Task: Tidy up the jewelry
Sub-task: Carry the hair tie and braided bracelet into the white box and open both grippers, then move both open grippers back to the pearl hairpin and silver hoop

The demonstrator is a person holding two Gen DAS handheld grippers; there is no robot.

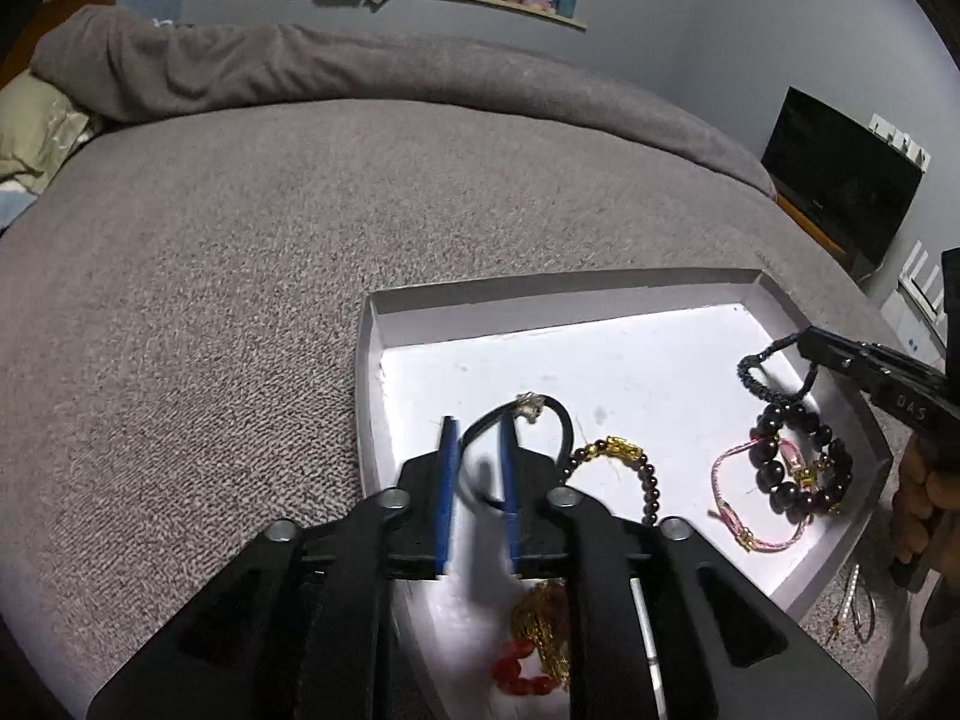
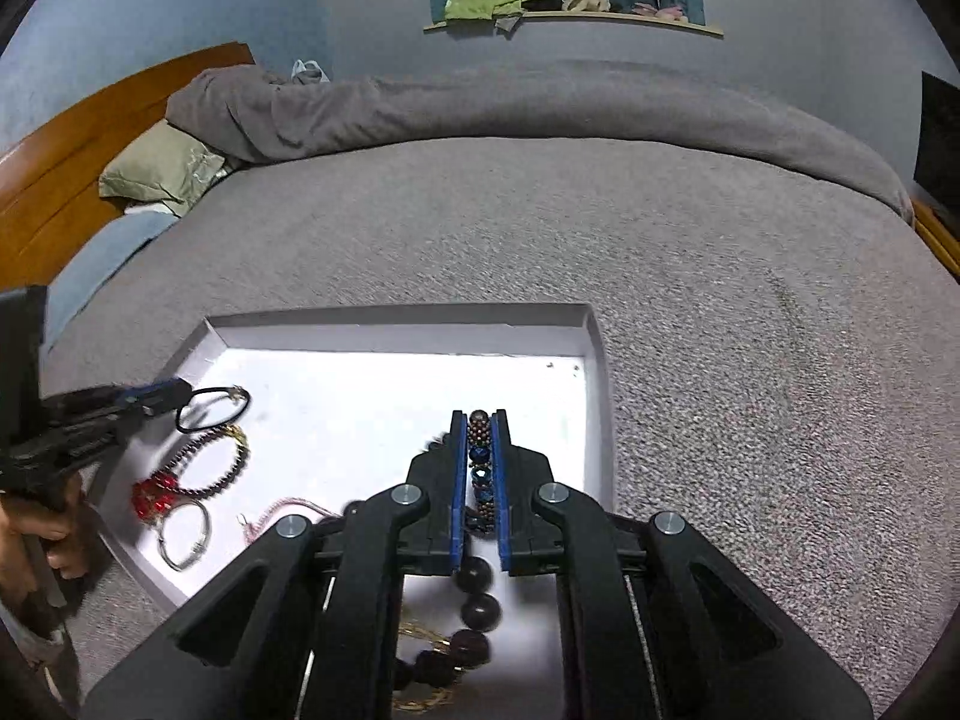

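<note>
On the grey bed, a white tray [image 1: 672,360] holds the jewelry. Right tool [image 2: 480,420] is clamped on a blue beaded bracelet [image 2: 480,462] over the tray. Left tool [image 1: 477,426] stands apart, seemingly straddling a black cord loop [image 1: 558,414].

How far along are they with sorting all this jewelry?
Well under way. Several pieces already lie in the white tray: a big dark bead bracelet, a pink cord bracelet and a red bead piece. The right tongs grip a blue beaded bracelet over the tray; the left tongs straddle a black loop. A pearl strand waits outside on the bed.
</note>
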